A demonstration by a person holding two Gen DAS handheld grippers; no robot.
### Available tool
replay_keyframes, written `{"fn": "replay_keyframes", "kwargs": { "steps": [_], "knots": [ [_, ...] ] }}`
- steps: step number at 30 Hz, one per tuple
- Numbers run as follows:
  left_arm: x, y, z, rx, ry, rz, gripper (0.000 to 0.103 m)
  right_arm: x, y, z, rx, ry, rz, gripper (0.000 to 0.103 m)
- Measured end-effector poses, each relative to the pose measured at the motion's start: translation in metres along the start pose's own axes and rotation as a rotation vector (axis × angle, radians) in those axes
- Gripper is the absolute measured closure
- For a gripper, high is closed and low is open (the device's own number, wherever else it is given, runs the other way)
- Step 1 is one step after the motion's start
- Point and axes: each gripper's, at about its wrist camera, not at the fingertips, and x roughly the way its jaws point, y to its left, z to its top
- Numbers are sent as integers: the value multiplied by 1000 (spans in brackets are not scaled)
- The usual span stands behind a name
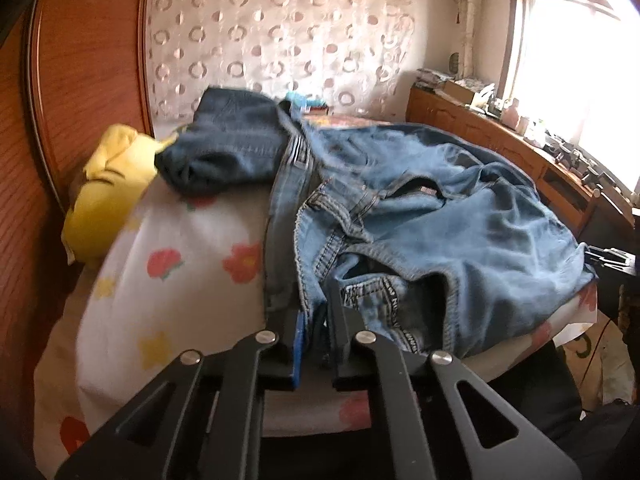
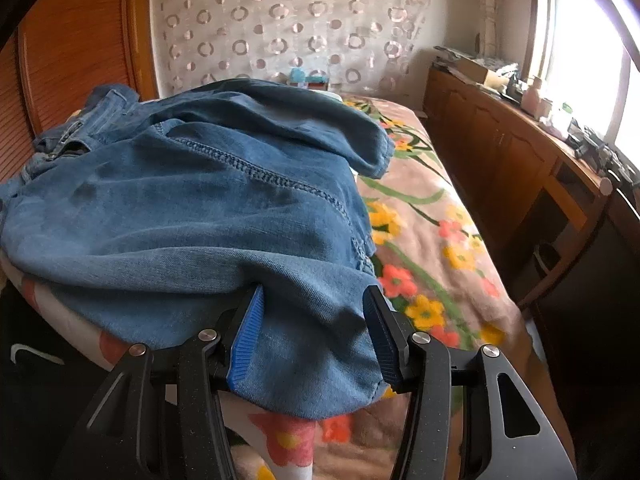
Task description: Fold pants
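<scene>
the light blue jeans (image 1: pixel 440 216) lay crumpled on the flowered bedspread (image 1: pixel 172 280), waistband and open fly bunched near the bed's near edge. one leg (image 2: pixel 200 208) stretched flat with its stitched seam up, its hem (image 2: pixel 312 380) hanging over the edge.

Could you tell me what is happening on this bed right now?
A person with a gripper in each hand is folding a pair of light blue jeans on a flowered bedspread. The left gripper is shut on the waistband end. The right gripper has a leg end between its blue pads, jaws apart. Darker jeans and a yellow garment lie behind.
</scene>
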Motion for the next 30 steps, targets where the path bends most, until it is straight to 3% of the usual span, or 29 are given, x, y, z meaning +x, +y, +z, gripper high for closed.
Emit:
{"fn": "replay_keyframes", "kwargs": {
  "steps": [2,3,6,14,21,30],
  "knots": [
    [-3,-3,5,11,-15,1,99,0,1,0,-2,-7,0,81],
    [-6,-5,8,14,-28,1,99,-1,2,0,-6,-9,-5,93],
    [-11,-7,15,23,-46,-2,99,-6,-1,2,-9,-21,24,101],
    [-25,-15,41,44,-121,9,100,-47,0,17,-31,-173,-17,103],
    [-37,-16,89,68,-209,10,100,-69,-11,75,-29,-307,-80,103],
    [-7,-10,118,69,-201,22,100,-38,-22,111,9,-323,-108,103]
  ]
}}
